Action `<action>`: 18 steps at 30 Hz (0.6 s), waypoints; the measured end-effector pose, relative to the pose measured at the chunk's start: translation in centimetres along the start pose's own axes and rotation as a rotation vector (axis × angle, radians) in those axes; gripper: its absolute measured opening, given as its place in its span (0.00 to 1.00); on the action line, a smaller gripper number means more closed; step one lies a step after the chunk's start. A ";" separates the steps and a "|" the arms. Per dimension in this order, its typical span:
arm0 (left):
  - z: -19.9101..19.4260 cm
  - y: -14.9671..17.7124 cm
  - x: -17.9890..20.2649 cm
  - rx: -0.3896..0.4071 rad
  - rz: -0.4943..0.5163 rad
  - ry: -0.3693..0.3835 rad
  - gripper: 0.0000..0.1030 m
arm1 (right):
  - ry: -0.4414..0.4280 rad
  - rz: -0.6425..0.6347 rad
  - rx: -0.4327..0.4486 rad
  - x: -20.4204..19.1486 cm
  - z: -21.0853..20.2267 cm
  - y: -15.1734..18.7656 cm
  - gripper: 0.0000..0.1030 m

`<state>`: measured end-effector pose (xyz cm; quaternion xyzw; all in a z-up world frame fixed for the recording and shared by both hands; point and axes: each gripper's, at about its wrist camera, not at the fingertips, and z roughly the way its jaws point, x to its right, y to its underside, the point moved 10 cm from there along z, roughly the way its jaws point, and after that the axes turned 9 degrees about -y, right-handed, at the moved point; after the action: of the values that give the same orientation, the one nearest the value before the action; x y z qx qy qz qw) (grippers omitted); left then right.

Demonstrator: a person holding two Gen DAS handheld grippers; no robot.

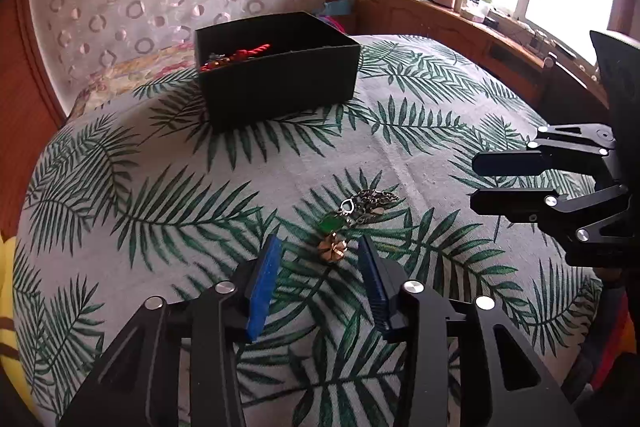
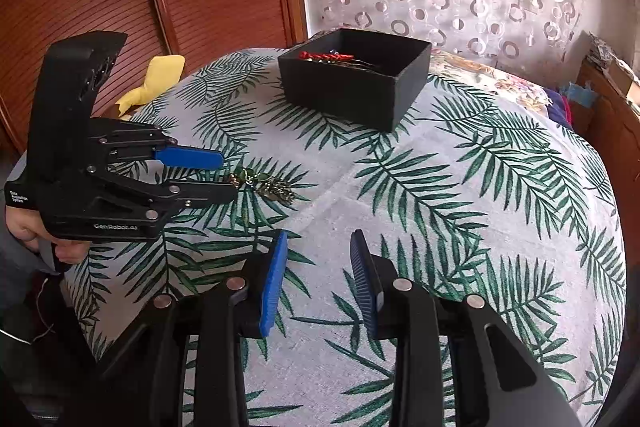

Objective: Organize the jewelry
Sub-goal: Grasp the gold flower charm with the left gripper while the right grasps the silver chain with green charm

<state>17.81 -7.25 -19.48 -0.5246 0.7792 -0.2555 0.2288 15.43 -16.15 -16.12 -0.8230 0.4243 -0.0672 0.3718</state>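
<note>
A small tangled heap of jewellery (image 1: pixel 352 223), made of a gold clover-shaped charm, a green stone pendant and a bunch of dull silvery chain and charms, is lying on the white bedspread printed with green palm fronds (image 1: pixel 168 195), well short of the open black rectangular box (image 1: pixel 280 83) that is sitting further back on the same cloth. A red twisted cord bracelet (image 2: pixel 326 56) and a few other pieces are already resting inside that box.

The left gripper (image 1: pixel 320 259) is reaching down over the near side of the heap, its blue-padded fingers (image 1: pixel 264 287) standing on either side of the gold charm and not pressing on it, so nothing is being gripped. The right gripper (image 2: pixel 320 267) is hovering over bare cloth to the right of the heap, partly spread and holding nothing.

The heap is probably very light, limp in the chains and hard and slick in the charms, so it is likely to slide or dangle. Whether the pieces are linked is hard to tell from this blur. Pinching the gold charm across its thick middle looks safest; a thin chain could slip between the pads.
</note>
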 end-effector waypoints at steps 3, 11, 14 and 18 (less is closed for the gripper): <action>0.1 -0.1 0.1 0.007 0.019 -0.021 0.17 | 0.001 0.003 0.003 0.2 0.0 0.0 0.34; -0.9 1.1 -0.9 0.013 -0.013 -0.001 0.14 | -0.012 -0.028 -0.025 -0.8 1.7 -0.5 0.34; -1.4 1.4 -2.0 0.023 -0.038 -0.015 0.14 | -0.025 -0.052 -0.040 -1.6 2.9 -1.3 0.34; -2.0 1.5 -3.5 0.036 -0.073 -0.028 0.14 | -0.041 -0.098 -0.061 -3.0 4.6 -2.4 0.34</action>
<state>16.73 -3.24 -18.63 -0.5522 0.7515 -0.2701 0.2394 17.05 -10.44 -17.15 -0.8548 0.3776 -0.0554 0.3517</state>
